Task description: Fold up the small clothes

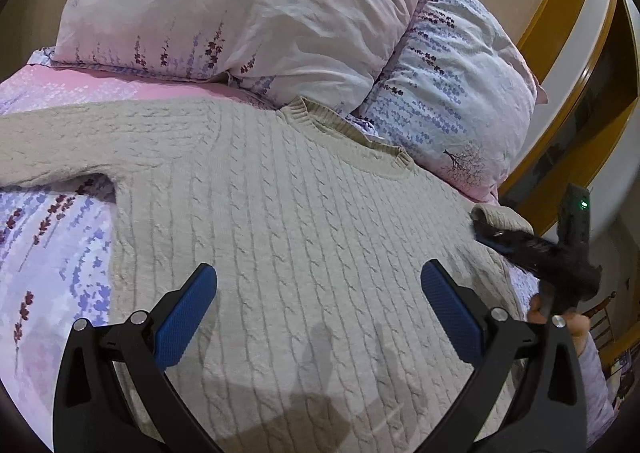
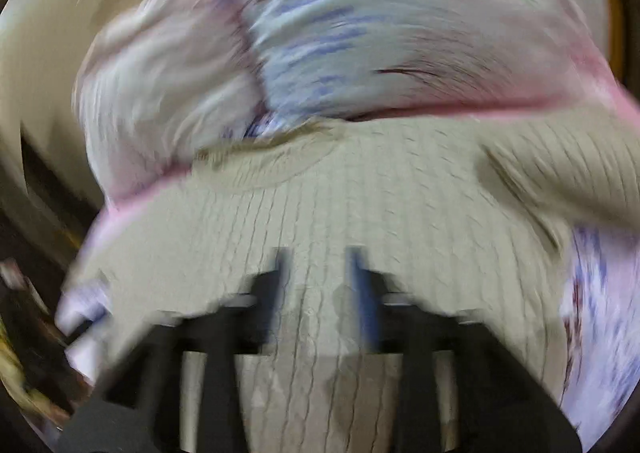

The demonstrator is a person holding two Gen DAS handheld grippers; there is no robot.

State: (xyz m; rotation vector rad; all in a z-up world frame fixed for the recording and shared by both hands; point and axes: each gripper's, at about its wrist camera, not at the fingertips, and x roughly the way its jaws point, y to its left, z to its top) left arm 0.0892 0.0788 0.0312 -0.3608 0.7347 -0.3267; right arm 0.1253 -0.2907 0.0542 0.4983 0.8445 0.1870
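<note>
Left tool (image 1: 319, 307) hovers open above flat sweater (image 1: 280, 193).

Cable-knit wool sweater (image 1: 304, 221), glossy wooden headboard (image 1: 560, 21)

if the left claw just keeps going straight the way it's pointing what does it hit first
Most likely the beige cable-knit sweater spread on the bed: the open left claw angles down over its front, nothing between its blue pads. Depth is unclear, but the floral pillows lie well beyond.
</note>
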